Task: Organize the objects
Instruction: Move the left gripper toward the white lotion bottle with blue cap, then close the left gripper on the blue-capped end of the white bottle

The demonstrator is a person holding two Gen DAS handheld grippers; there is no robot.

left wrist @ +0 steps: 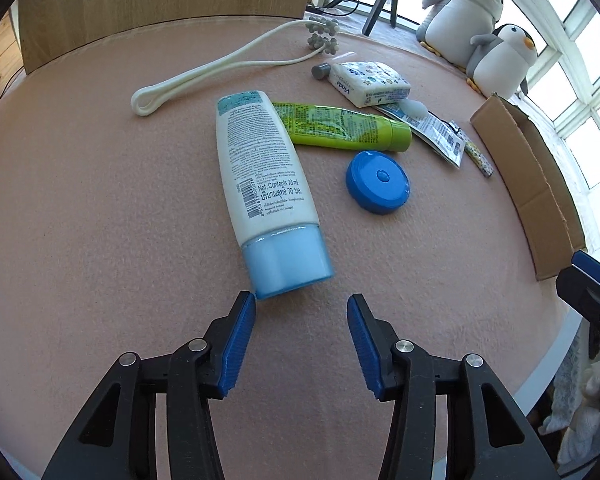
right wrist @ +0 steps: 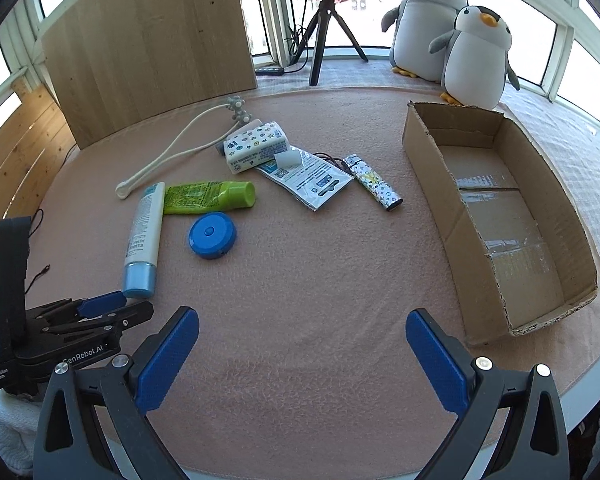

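A white tube with a light blue cap [left wrist: 262,184] [right wrist: 142,232] lies on the pink mat, cap toward me. My left gripper [left wrist: 301,304] [right wrist: 100,306] is open just short of that cap, nothing between its fingers. Behind the tube lie a green tube [left wrist: 340,126] [right wrist: 210,197], a round blue case [left wrist: 378,182] [right wrist: 213,235], a tissue pack [left wrist: 370,82] [right wrist: 257,146], a printed sachet [left wrist: 432,130] [right wrist: 312,178] and a patterned lighter [right wrist: 374,182]. My right gripper [right wrist: 302,328] is open over bare mat. An open cardboard box [right wrist: 500,216] [left wrist: 528,184] sits at the right.
A cream roller massager with a long looped handle [left wrist: 220,70] [right wrist: 172,148] lies at the back left. Two plush penguins [right wrist: 452,36], a tripod [right wrist: 328,28] and a wooden board [right wrist: 148,40] stand behind the round table. The table edge [right wrist: 580,384] curves close at the front right.
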